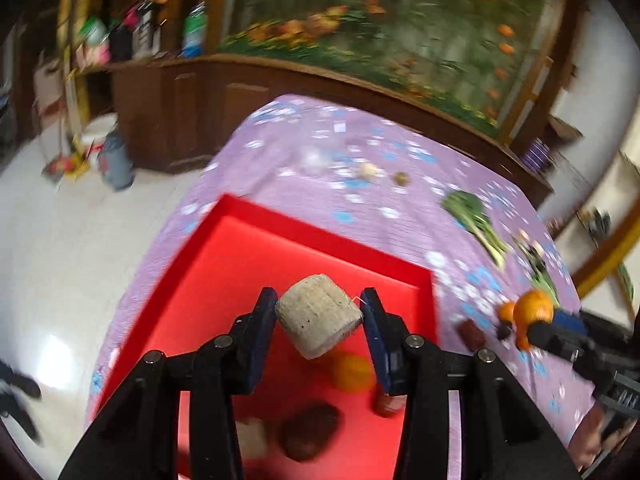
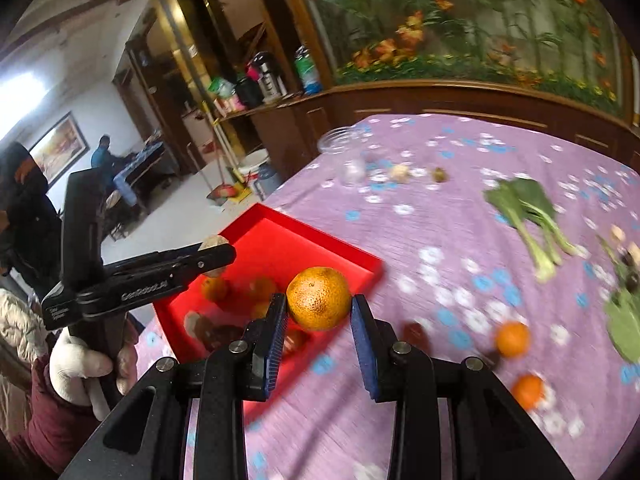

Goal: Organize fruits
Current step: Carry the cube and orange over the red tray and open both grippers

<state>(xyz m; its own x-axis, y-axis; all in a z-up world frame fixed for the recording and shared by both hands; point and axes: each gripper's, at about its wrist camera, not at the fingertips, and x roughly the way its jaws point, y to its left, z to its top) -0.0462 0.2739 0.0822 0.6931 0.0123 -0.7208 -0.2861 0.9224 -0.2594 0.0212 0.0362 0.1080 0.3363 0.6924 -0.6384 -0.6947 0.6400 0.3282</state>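
Observation:
My left gripper point(image 1: 320, 310) is shut on a beige-grey cut chunk of fruit point(image 1: 318, 318) and holds it above the red tray point(image 1: 304, 236). The tray holds an orange point(image 1: 352, 372), a dark brown fruit point(image 1: 310, 430) and other pieces. My right gripper point(image 2: 319, 308) is shut on a large orange point(image 2: 319, 298) near the tray's right rim point(image 2: 340, 248). The left gripper also shows in the right wrist view point(image 2: 216, 250) over the tray with its chunk. The right gripper's orange shows in the left wrist view point(image 1: 534, 312).
The table has a purple flowered cloth point(image 2: 460, 220). On it lie two small oranges point(image 2: 512, 338), a dark date-like fruit point(image 2: 416, 334), leafy greens point(image 2: 528, 216), small nuts point(image 2: 400, 172) and a clear jar point(image 2: 344, 140). A wooden cabinet point(image 1: 192, 112) stands behind.

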